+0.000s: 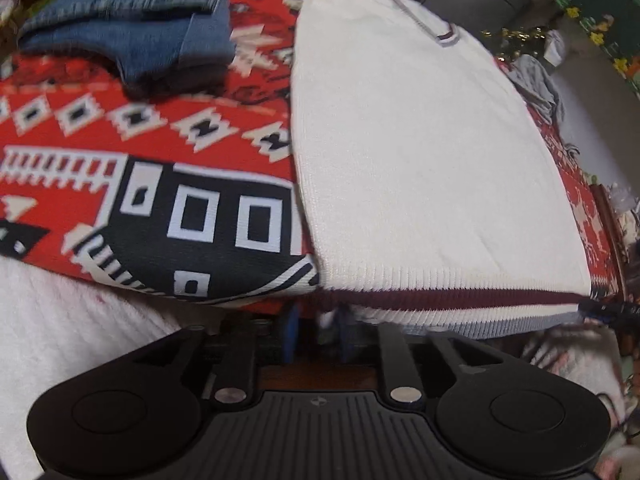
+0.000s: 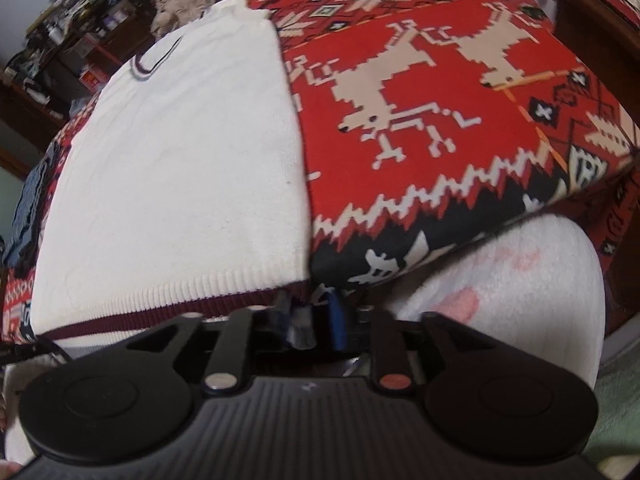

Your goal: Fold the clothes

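A white knit sweater [image 1: 420, 152] with a maroon-striped ribbed hem [image 1: 460, 298] lies flat on a red patterned blanket [image 1: 120, 128], neckline at the far end. My left gripper [image 1: 318, 328] sits at the hem's near left corner. Its blue-padded fingers [image 1: 292, 332] stand apart and the hem edge lies just over their tips. In the right wrist view the same sweater [image 2: 172, 160] fills the left half. My right gripper [image 2: 310, 320] is at the hem's near right corner [image 2: 280, 290], with a gap between its fingers [image 2: 336, 320]. Neither pair of pads visibly presses the cloth.
Folded blue jeans [image 1: 132, 28] are stacked at the far left of the blanket [image 2: 440, 120], also visible [image 2: 28, 208] beside the sweater. White fleecy fabric [image 1: 60, 320] with pink marks [image 2: 500, 280] lies below the blanket's near edge. Grey clothes [image 1: 536, 84] sit at the far side. Cluttered shelves [image 2: 80, 20] stand behind.
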The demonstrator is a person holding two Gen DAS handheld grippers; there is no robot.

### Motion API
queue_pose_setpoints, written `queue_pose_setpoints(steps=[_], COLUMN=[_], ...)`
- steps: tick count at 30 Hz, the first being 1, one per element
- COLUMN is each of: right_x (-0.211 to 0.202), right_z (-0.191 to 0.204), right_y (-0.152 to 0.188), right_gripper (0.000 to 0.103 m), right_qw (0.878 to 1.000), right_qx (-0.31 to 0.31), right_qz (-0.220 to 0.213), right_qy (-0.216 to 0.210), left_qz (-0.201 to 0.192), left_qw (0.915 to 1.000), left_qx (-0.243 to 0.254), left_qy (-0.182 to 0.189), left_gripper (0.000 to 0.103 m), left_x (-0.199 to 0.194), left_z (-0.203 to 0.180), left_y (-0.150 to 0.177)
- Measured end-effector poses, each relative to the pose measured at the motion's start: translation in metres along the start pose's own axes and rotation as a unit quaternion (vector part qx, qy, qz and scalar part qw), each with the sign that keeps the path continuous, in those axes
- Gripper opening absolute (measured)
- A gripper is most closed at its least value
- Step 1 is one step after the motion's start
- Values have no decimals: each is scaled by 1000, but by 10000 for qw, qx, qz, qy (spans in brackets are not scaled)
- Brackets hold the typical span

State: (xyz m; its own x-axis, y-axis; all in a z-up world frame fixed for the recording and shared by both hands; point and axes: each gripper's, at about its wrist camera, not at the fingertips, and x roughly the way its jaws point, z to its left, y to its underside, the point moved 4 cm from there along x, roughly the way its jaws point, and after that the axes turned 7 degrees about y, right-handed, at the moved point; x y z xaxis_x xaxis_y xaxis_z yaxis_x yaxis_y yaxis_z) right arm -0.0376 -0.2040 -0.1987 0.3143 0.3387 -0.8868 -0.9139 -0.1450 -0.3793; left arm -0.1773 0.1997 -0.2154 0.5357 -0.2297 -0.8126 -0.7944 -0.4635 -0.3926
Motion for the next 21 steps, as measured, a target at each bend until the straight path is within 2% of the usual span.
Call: queue_pose_setpoints(steps=[1,2,5,9,13,16,19,21], right_x=[-3,-7,-20,-45,-73,-90,-102,-106], right_z=[0,-1,-3,0,17,35,56,74], right_y=[0,-1,-7,-26,-56,-88,-126,-155], right_gripper=[29,30,31,31,31,32,32,36], right_qw=[10000,10000,9999,9993,9962,9921,9846,9776], right_qx=[34,52,35,-151,-608,-982,-1464,-1808], right_qz=[-22,-38,-104,-347,-621,-786,-954,-1072], right_qy=[-52,-55,44,62,38,-30,-10,-62], left_qz=[-74,-157,-334,-612,-963,-1102,-1172,-1169], left_qw=[9999,9997,9990,9978,9941,9905,9837,9789], left_qx=[94,164,290,221,332,554,1116,1465], left_qy=[-41,-76,-81,80,365,612,790,813], left_gripper=[39,41,41,41,41,42,51,51], left_x=[-5,-11,-29,-50,-63,-62,-50,-35], left_z=[-2,-4,-7,-11,-24,-40,-61,-72], left_y=[0,0,-6,-26,-65,-106,-148,-177])
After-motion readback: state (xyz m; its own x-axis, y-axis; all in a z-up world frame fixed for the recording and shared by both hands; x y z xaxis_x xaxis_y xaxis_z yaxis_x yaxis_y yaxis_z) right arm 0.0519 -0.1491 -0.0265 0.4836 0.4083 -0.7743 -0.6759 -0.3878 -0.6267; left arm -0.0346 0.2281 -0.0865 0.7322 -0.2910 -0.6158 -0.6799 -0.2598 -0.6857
